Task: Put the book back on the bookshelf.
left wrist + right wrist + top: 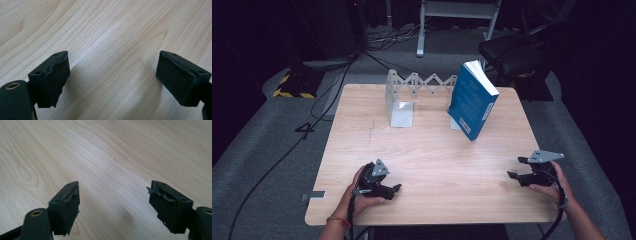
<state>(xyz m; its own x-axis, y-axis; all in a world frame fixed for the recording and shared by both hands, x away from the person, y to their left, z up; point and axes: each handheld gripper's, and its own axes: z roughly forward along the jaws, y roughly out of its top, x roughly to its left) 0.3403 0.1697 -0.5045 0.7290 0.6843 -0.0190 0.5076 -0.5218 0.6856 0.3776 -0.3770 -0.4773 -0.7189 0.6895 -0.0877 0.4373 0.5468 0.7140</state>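
Wooden table (427,165), pale, grain running across; nearly bare at the near half. At the far edge, an expandable metal book rack (412,95): one white end plate standing at the left, the accordion lattice stretched rightward behind. Inside the rack, a single blue paperback (472,100), tilted, top leaning right, lower corner down on the tabletop by the rack's right end; whether propped against the right end plate cannot be told. No other book in the rack.

Left gripper (393,190) low at the near left of the table, jaws wide apart, nothing but bare wood between them in the left gripper view. Right gripper (518,168) at the near right, just above the surface, jaws likewise spread and empty, bare wood ahead in its own view.

Probably a resting pose, both hands well apart from the book. Next move, if straightening the book: a long reach forward, jaws kept spread to span the cover, a steadying hold near the spine before tipping upright.
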